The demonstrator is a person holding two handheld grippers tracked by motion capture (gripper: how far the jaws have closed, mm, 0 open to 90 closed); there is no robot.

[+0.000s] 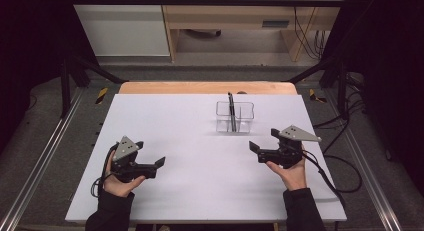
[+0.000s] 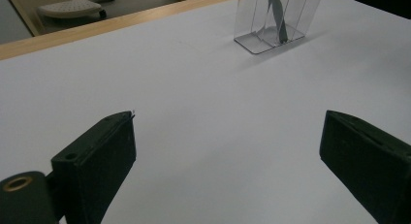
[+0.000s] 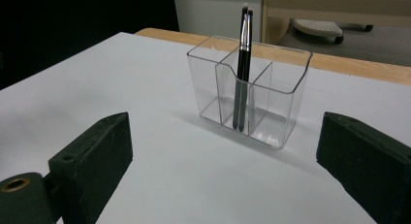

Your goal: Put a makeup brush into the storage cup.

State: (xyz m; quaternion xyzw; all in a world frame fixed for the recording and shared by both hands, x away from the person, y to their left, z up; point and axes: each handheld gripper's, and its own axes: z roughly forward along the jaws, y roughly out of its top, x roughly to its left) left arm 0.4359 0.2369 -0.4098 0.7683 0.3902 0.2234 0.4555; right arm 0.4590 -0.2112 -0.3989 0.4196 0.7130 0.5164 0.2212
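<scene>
Brushes [image 3: 242, 69] stand upright in the clear holder [image 1: 235, 117] at upper centre, nearer the right hand-held gripper [image 1: 256, 152], released and empty

Overhead plus 2 low views sharing organizer [image 3: 249, 90]

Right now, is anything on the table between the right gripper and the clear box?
Nothing: in the right gripper view, only bare white table lies between the open right gripper and the clear box.
</scene>
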